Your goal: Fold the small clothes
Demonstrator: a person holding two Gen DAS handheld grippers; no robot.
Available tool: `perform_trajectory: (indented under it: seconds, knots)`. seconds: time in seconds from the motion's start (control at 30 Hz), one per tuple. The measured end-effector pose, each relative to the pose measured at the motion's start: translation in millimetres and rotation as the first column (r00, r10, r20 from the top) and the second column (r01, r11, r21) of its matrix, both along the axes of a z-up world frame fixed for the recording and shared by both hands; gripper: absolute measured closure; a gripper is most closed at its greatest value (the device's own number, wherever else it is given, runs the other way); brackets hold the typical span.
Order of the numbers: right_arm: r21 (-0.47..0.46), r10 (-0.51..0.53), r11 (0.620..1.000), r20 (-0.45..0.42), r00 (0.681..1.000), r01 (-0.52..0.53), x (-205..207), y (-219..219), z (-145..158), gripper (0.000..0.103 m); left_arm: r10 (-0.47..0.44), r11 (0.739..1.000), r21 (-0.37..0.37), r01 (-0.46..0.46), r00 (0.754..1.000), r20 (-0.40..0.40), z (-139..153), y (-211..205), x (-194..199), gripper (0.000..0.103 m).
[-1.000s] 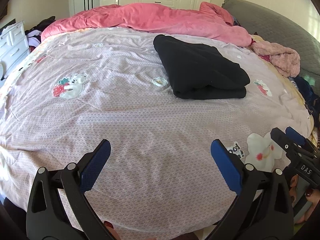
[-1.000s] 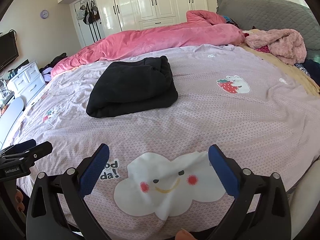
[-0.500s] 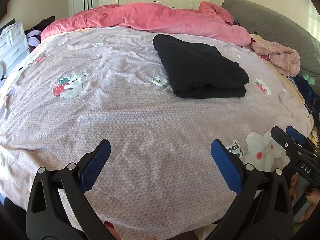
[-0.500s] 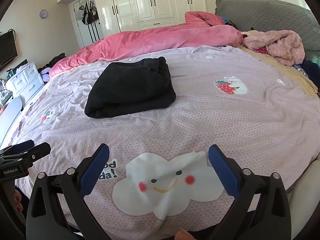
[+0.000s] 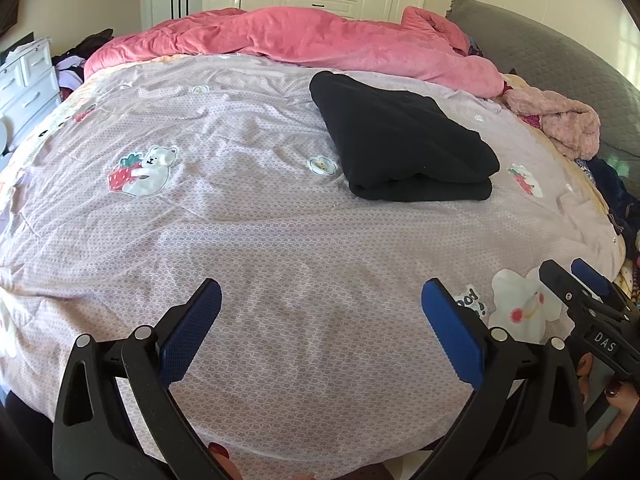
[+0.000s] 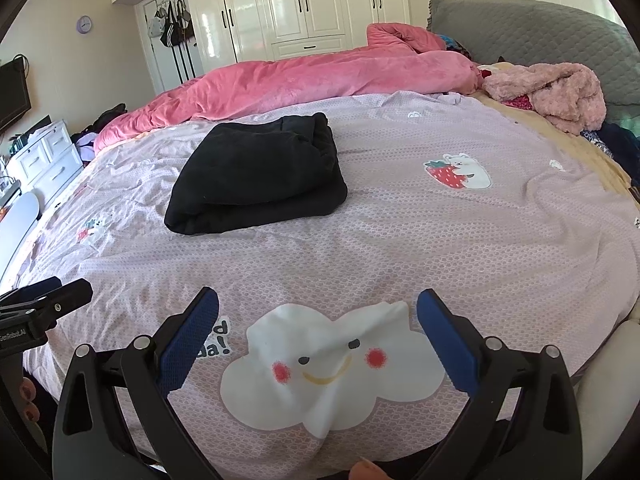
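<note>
We find the black garment (image 5: 404,148) folded on the bed (image 5: 260,240), both grippers (image 5: 320,324) (image 6: 318,332) spread empty; fold judged complete.

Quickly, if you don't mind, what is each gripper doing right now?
Left gripper: open, holding nothing, over the bedspread.
Right gripper: open, holding nothing.

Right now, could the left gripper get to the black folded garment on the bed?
Probably yes. The left gripper is open and empty, and only bare bedspread lies between it and the black folded garment, which sits ahead and to its right. It would need a forward stretch across the bed.
</note>
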State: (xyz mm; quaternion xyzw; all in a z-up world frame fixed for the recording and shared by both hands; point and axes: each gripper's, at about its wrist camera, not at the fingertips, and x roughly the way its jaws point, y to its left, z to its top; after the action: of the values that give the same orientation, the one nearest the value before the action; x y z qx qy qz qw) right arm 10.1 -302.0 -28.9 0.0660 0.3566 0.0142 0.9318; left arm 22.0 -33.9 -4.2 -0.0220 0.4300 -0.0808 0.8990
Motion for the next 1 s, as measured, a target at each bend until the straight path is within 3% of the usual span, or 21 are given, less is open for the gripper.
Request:
perform_trajectory:
  seconds: [0.57,1.0]
  knots:
    - [0.000,-0.011,1.000,-0.012,1.000,0.011,-1.0,-0.9,-2.1,0.004,0.015,1.000,0.005,-0.015,1.000,0.008,3.4,3.8,-0.1,0.009]
    - [-0.009,-0.057,0.998,-0.023,0.998,0.057,-0.5,-6.8,-4.7,0.004,0.033,0.999,-0.023,-0.034,0.999,-0.033,-2.1,20.7,6.0,0.009]
